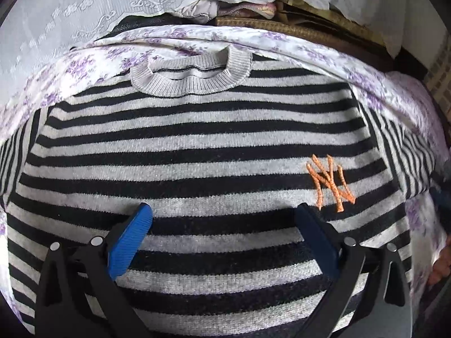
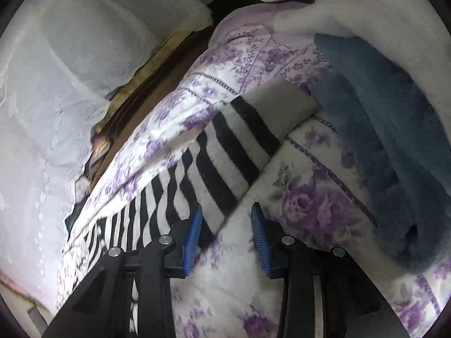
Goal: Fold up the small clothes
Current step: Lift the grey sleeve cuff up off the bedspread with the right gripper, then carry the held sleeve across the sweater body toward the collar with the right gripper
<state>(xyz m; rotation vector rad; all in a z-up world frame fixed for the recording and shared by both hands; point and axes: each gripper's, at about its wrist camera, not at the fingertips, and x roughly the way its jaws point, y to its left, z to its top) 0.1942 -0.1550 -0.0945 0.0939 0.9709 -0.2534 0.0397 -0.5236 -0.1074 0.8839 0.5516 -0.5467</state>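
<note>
A small black-and-grey striped sweater (image 1: 197, 146) lies flat, front up, on a purple-flowered sheet (image 1: 93, 59). Its grey ribbed collar (image 1: 191, 80) points away and an orange embroidered logo (image 1: 329, 181) sits on the right chest. My left gripper (image 1: 224, 211) is open wide just above the sweater's chest, holding nothing. In the right wrist view, the sweater's right sleeve (image 2: 220, 157) stretches out with its grey cuff (image 2: 284, 107) at the far end. My right gripper (image 2: 227, 212) is open over the sleeve's edge, holding nothing.
A blue fluffy blanket (image 2: 380, 140) and a white fluffy one (image 2: 366, 17) lie beyond the cuff. White lace fabric (image 1: 84, 5) hangs behind the bed. A wooden edge (image 2: 146, 90) runs beside the sheet (image 2: 310, 211). A hand (image 1: 442, 264) shows at the right rim.
</note>
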